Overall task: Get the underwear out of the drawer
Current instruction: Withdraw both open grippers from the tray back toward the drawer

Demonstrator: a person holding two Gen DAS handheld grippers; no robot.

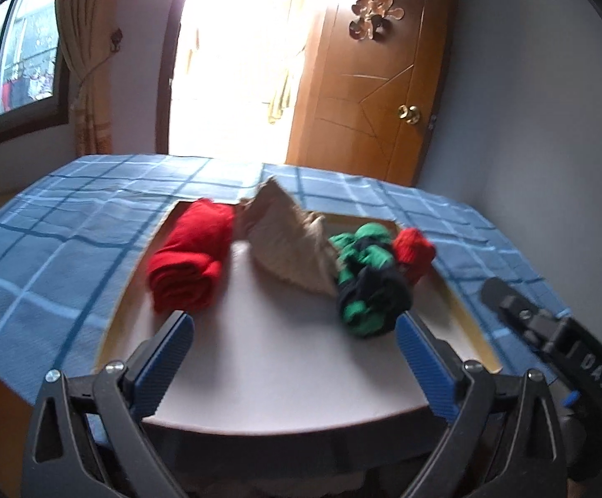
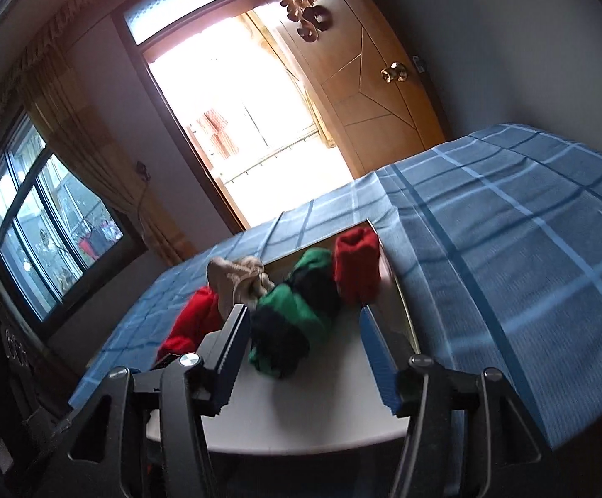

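Drawer (image 1: pixel 284 373) fills the lower middle of the left wrist view, pulled out from under a blue checked cloth (image 1: pixel 72 249), its pale floor bare toward us. Along its far side we see a red roll (image 1: pixel 188 261) at left, a crumpled beige piece (image 1: pixel 288 245) in the centre, a green and dark bundle (image 1: pixel 367 282) to its right, and a small red roll (image 1: pixel 413 251) beyond that. Our left gripper (image 1: pixel 294 332) has its jaws spread wide with nothing between them, above the drawer floor. The right gripper (image 1: pixel 549 332) shows at the lower right edge.

Underwear sits mid-frame in the right wrist view. Our right gripper (image 2: pixel 303 323) has its jaws partly apart, gripping nothing; the green and dark bundle (image 2: pixel 296 323) lies just beyond them, the small red roll (image 2: pixel 357 263) above, the beige piece (image 2: pixel 238 278) and red roll (image 2: pixel 193 323) to the left. A wooden door (image 2: pixel 375 83) stands at the upper right.
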